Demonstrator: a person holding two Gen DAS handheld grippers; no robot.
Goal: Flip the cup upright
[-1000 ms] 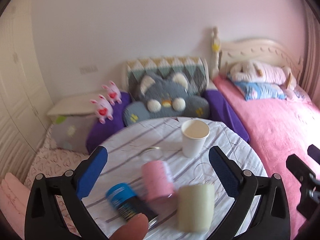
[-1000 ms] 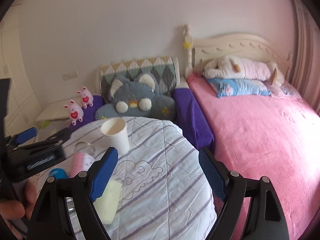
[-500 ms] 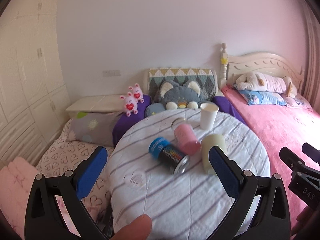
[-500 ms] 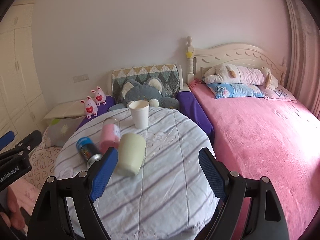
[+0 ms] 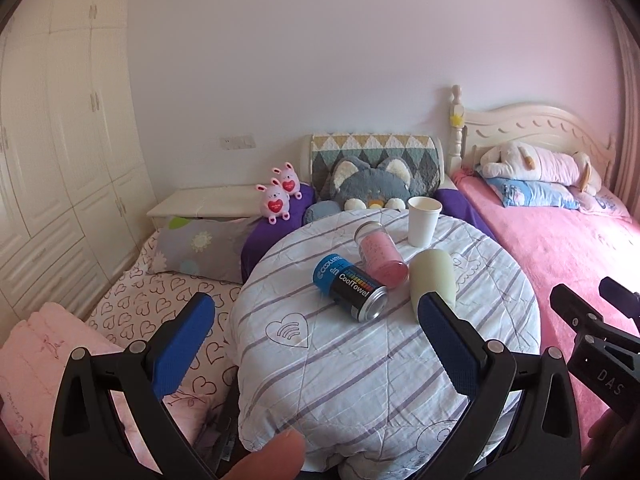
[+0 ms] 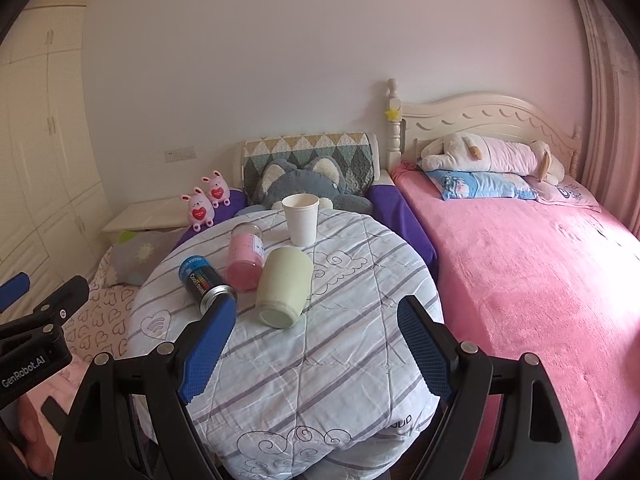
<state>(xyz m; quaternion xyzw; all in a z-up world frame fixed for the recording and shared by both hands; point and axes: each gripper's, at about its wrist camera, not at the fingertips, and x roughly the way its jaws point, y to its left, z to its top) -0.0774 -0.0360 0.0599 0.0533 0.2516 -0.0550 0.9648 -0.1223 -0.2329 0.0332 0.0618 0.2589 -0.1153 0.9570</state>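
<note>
A pale green cup (image 6: 285, 288) lies on its side on the round table (image 6: 320, 360), base toward me; it also shows in the left wrist view (image 5: 433, 276). A white paper cup (image 6: 301, 219) stands upright behind it, and shows in the left wrist view (image 5: 423, 221). My left gripper (image 5: 316, 340) is open and empty, held back from the table's near edge. My right gripper (image 6: 316, 340) is open and empty, in front of the green cup and apart from it.
A pink jar (image 6: 243, 258) and a blue-black can (image 6: 203, 282) lie on their sides left of the green cup. A pink bed (image 6: 540, 272) is to the right, plush toys and cushions (image 6: 304, 184) behind, a low mattress (image 5: 160, 300) to the left.
Both grippers have pulled back and up from the table; the objects now look smaller and farther. The cups, jar and can have kept their places. Both grippers stayed open.
</note>
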